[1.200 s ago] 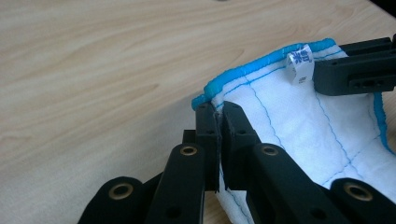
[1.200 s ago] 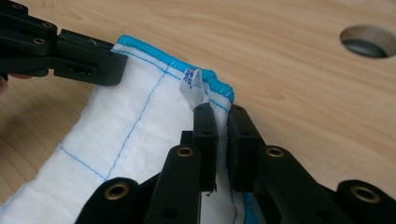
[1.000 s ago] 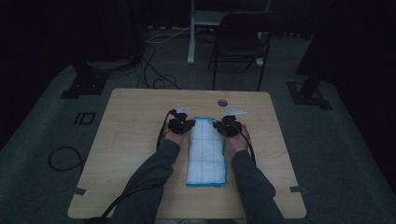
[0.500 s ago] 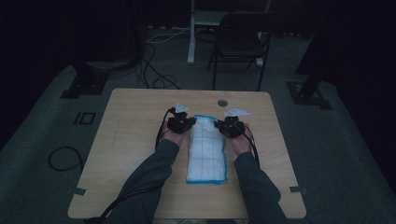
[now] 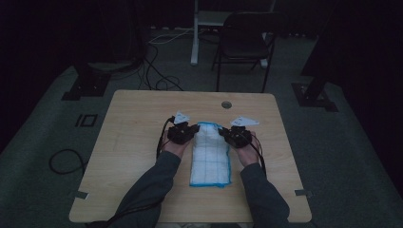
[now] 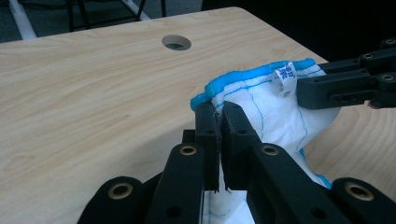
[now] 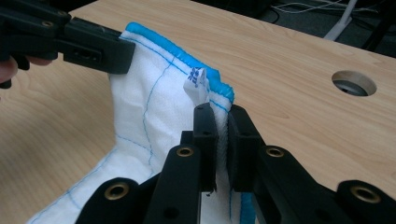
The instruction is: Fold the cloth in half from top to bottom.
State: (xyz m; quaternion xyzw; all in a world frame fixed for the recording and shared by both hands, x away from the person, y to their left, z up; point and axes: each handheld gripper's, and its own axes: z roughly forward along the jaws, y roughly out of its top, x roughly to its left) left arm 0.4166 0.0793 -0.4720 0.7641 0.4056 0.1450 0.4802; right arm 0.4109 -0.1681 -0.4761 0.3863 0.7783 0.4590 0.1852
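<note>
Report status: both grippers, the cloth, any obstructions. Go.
Left gripper and right gripper each shut on cloth, far edge lifted. Near end flat on table. Nothing in the way.

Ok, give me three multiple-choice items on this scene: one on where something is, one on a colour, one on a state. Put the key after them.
1. Where do the two grippers hold the cloth?
A. At its far corners
B. At its near corners
C. At the middle of its long sides

2. What colour is the cloth's edging?
A. Red
B. Blue
C. Green

3. How do the left gripper's jaws stand?
A. Wide open above the cloth
B. Shut on the cloth
C. Shut on nothing

Key: 1 A, the high view shows the left gripper and the right gripper at the far end; 2 B, a blue hem runs round the white cloth; 3 B, the left gripper view shows fabric pinched between the jaws.
</note>
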